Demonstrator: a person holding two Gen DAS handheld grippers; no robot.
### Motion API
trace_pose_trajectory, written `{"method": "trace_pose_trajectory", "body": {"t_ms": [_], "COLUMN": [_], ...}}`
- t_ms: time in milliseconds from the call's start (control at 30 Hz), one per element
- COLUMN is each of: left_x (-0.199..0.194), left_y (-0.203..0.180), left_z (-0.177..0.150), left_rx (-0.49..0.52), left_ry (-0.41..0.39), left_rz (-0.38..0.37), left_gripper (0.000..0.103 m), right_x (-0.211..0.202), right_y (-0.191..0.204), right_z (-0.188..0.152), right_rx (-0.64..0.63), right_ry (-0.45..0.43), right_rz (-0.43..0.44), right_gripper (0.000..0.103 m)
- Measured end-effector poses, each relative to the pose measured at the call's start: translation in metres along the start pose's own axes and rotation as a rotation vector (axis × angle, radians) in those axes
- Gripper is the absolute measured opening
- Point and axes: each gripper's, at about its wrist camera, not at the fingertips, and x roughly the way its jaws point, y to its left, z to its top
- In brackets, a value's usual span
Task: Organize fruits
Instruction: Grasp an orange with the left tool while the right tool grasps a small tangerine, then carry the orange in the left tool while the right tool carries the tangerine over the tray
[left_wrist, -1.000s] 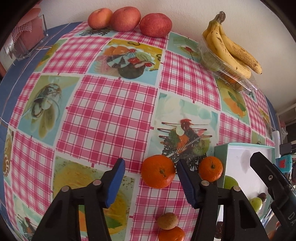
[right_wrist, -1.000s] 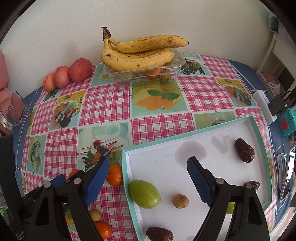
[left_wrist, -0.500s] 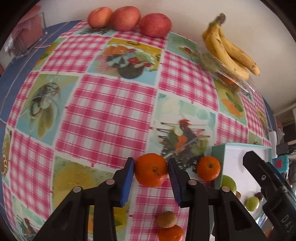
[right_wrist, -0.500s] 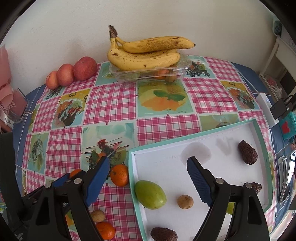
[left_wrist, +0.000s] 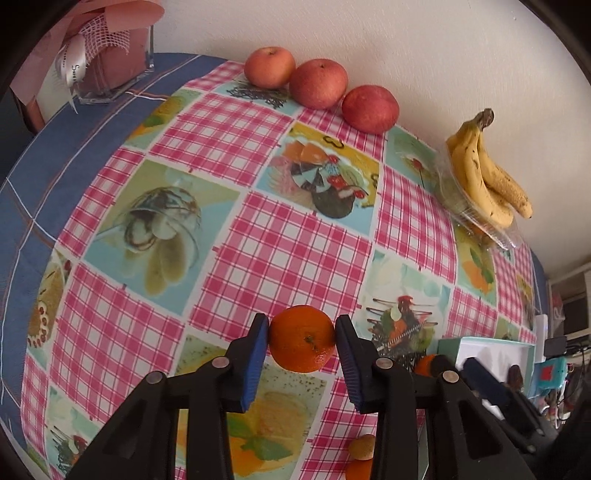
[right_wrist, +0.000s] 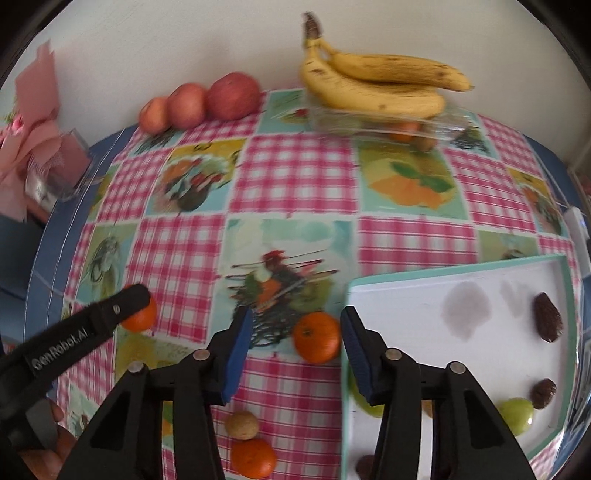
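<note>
We start with the table under its pink-checked oilcloth printed with fruit panels (right_wrist: 299, 170), which carries everything. On it, at our right, lies the shallow white tray with a turquoise rim (right_wrist: 443, 264), holding 2 green fruits, some dark wrinkled ones and a small tan one partly hidden behind the right tool. At the back wall a bunch of speckled yellow bananas (right_wrist: 373, 86) rests on a clear plastic punnet (right_wrist: 388, 123), and 3 reddish apples (left_wrist: 317, 88) sit in a row, touching. Our left gripper (left_wrist: 301, 341) has its blue pads pressed on both sides of a round, glossy orange mandarin (left_wrist: 302, 339), stem dimple toward the camera; whether it has left the cloth we cannot tell. Our right gripper (right_wrist: 295, 339) stands open around a second orange mandarin (right_wrist: 317, 336), which sits on the cloth nearer the right finger and just beside the tray rim, neither pad touching it. Nearer us lie a third mandarin (right_wrist: 254, 458) and a small tan round fruit (right_wrist: 242, 425), almost touching. The risks, as we judge them: the held mandarin is smooth and round, gripped across its middle by narrow pads, so a quick swing could roll it out; the right finger is so close to the rim that closing may catch the tray and shove it, or nudge the off-centre mandarin away; and the 2 tools work near each other and may collide.
</note>
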Motion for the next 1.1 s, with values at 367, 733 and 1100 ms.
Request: {"method": "trace_pose_trajectory", "body": {"t_ms": [367,733,1100], "left_x": [-0.003,-0.004,-0.005], "left_y": [0.003,0.003,0.004], "left_z": [0.004,0.004,0.003], "left_rx": [-0.018,-0.028,-0.047], "left_ry": [-0.004,-0.007,-0.012], "left_rz": [-0.02,-0.016,-0.009], "left_gripper": [0.04,0.04,0.04], "right_x": [0.022,0.028,0.038], "right_y": [0.015,0.026,0.032], "right_z": [-0.004,-0.008,-0.015], "right_rx": [-0.095,-0.213,-0.32], "right_ry": [0.028,0.025,0.039], "right_rz": [-0.117,-0.255,-0.373], "right_gripper": [0.047,0.035,0.034]}}
